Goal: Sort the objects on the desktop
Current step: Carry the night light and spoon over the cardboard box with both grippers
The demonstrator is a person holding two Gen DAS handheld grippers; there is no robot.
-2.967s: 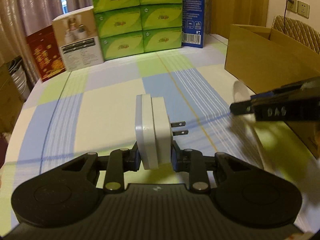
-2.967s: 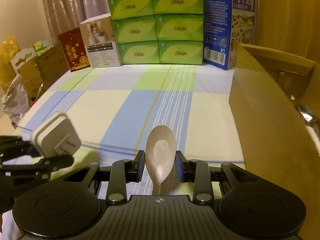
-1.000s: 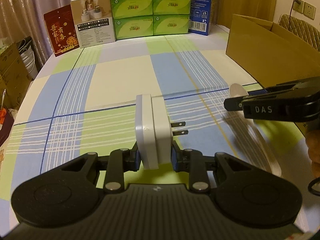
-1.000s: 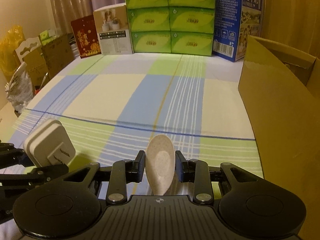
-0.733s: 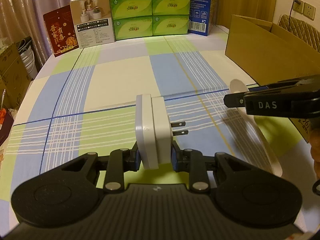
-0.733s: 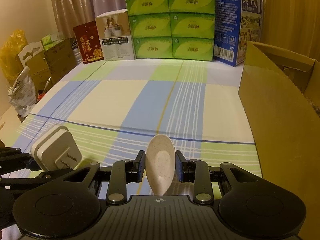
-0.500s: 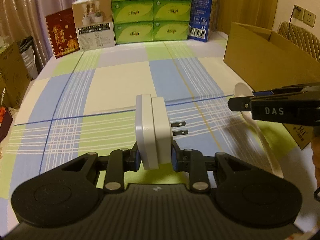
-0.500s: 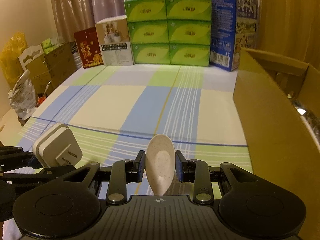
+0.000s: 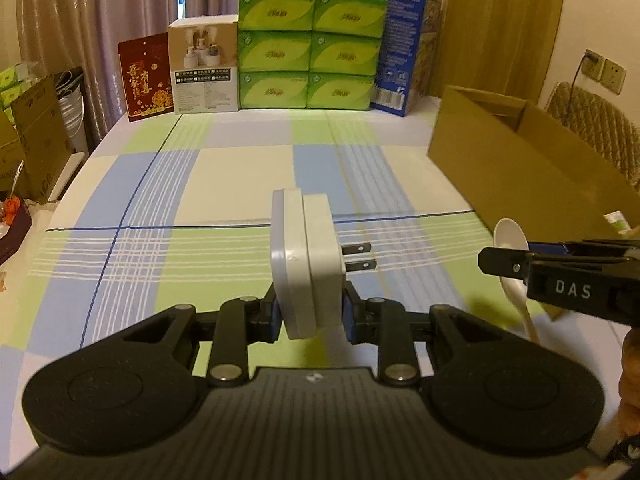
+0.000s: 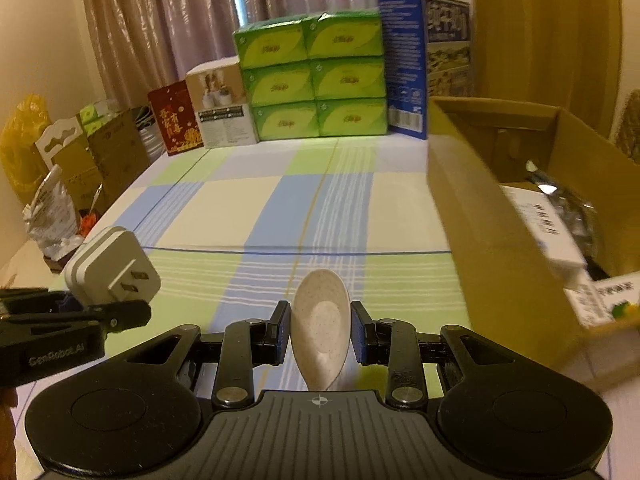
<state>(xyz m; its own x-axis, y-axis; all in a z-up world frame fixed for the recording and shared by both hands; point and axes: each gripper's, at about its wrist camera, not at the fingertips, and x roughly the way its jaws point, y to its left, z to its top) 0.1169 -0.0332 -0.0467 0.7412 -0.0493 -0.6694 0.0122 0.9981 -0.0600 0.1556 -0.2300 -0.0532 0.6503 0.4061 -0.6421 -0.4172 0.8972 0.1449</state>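
Judging from the layout, the sorting is well advanced: the checked tablecloth (image 9: 224, 184) is seen bare of loose items in both wrist views, while several packets already lie inside the open cardboard box (image 10: 472, 216) at the right edge of the table. Two things are left to be deposited, and both are carried above the cloth, near the box but not yet over its opening.

The left gripper (image 9: 310, 314) is clamped tight on a white plug adapter (image 9: 304, 268), which is held upright on its edge between the jaws, its two flat prongs pointing right. The right gripper (image 10: 320, 334) is closed partway on a pale speckled spoon (image 10: 320, 320); the bowl is pinched between the blue pads and points forward, and the handle runs back beneath the gripper body.

Both items are presumably meant for the box; a release over the opening is what appears to remain.
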